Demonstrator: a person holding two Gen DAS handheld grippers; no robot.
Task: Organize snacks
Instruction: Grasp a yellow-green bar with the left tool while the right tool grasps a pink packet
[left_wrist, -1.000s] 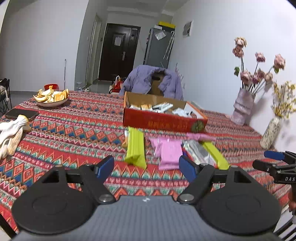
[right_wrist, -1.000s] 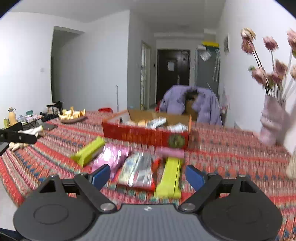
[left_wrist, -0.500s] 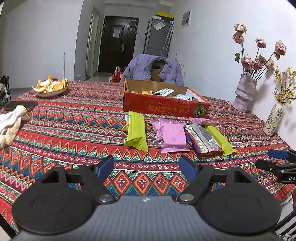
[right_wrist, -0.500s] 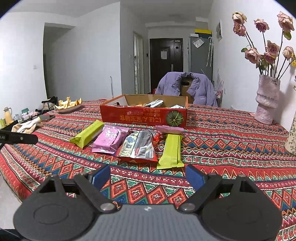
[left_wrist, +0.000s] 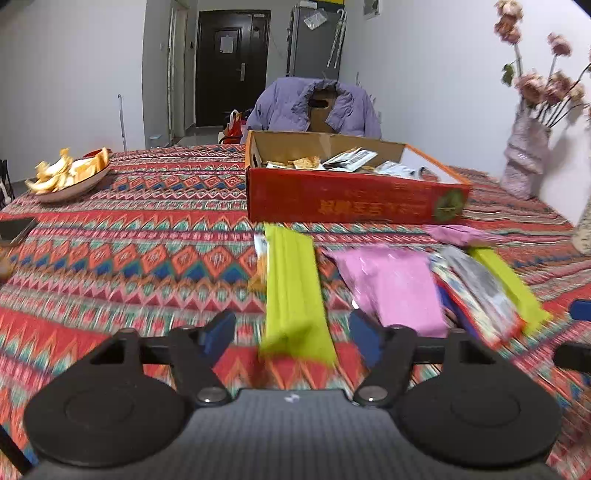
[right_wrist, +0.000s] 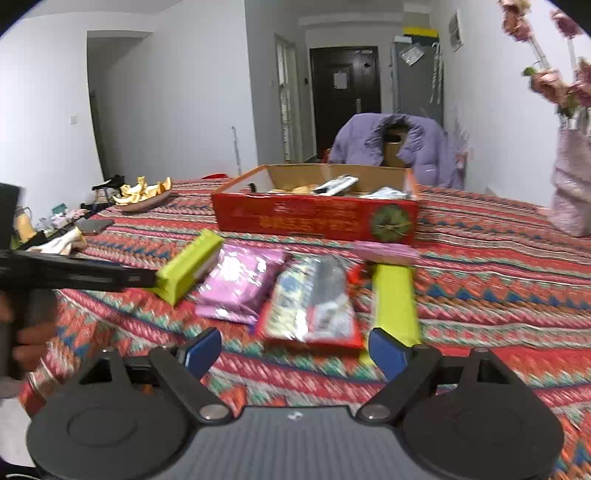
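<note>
Snack packets lie in a loose row on the patterned red woven tablecloth (left_wrist: 147, 236), in the middle of both frames, just in front of the red cardboard box (left_wrist: 354, 201) that already holds several wrappers. In the left wrist view, the left gripper (left_wrist: 291, 328) hovers low with its blue-tipped fingers (left_wrist: 218, 330) spread wide, the near end of a long lime-green snack packet (left_wrist: 291, 291) lying between them; whether they touch it cannot be told. Right of it sit a pink foil packet (left_wrist: 395, 288), a red-edged silver packet (left_wrist: 476, 291) and a second lime-green packet (left_wrist: 509, 288). A shallow dish of orange peels (left_wrist: 66, 177) occupies the upper left. In the right wrist view, the right gripper (right_wrist: 295, 350) is also wide apart, holding nothing, above the near edge of the red-edged silver packet (right_wrist: 314, 302). A pale lilac vase of dried roses (right_wrist: 572, 184) stands at the right edge.
</note>
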